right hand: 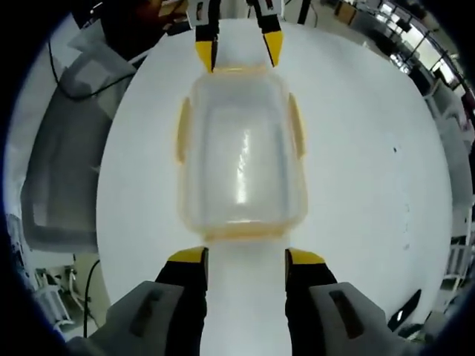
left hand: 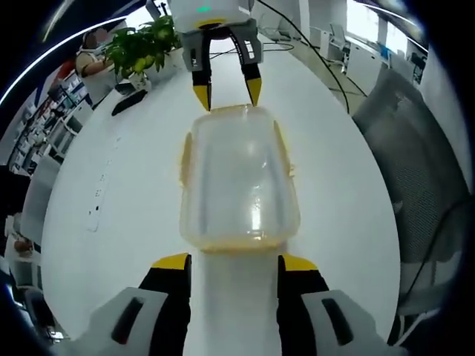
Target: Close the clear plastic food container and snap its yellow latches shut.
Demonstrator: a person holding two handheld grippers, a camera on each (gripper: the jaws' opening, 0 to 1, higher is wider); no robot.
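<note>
Clear plastic container [left hand: 239, 178] sits lid-on in the middle of the white desk [left hand: 111, 193], left gripper view: left hand-held gripper [left hand: 234, 262] has its yellow-tipped jaws spread apart, gripping nothing, tips just short of the near end of the box. Yellow latch on the near end [left hand: 236, 248] lies along the rim; side latches [left hand: 183, 159] show as yellow strips on both long sides, can't tell through the fisheye whether they're snapped flat or just hanging. Right hand-held gripper [left hand: 227, 95] comes in from the far side, jaws parted, tips at the far end of the container, close to or touching the rim. Potted green plant [left hand: 141, 46] at the far left edge of the desk, a dark flat object [left hand: 128, 101] beside it, grey mesh chair [left hand: 415, 163] off the right side. Right gripper view: same container [right hand: 241, 152] seen from the opposite end, centred on the desk [right hand: 371, 185]. Right hand-held gripper [right hand: 245, 257] jaws apart, released, tips just short of the near end latch [right hand: 243, 232]. Side latches [right hand: 296, 122] are visible as yellow strips on both long sides. Left hand-held gripper [right hand: 238, 49] is at the far end, jaws parted, tips at the rim. Grey chair [right hand: 63, 163] is left of the desk.
</note>
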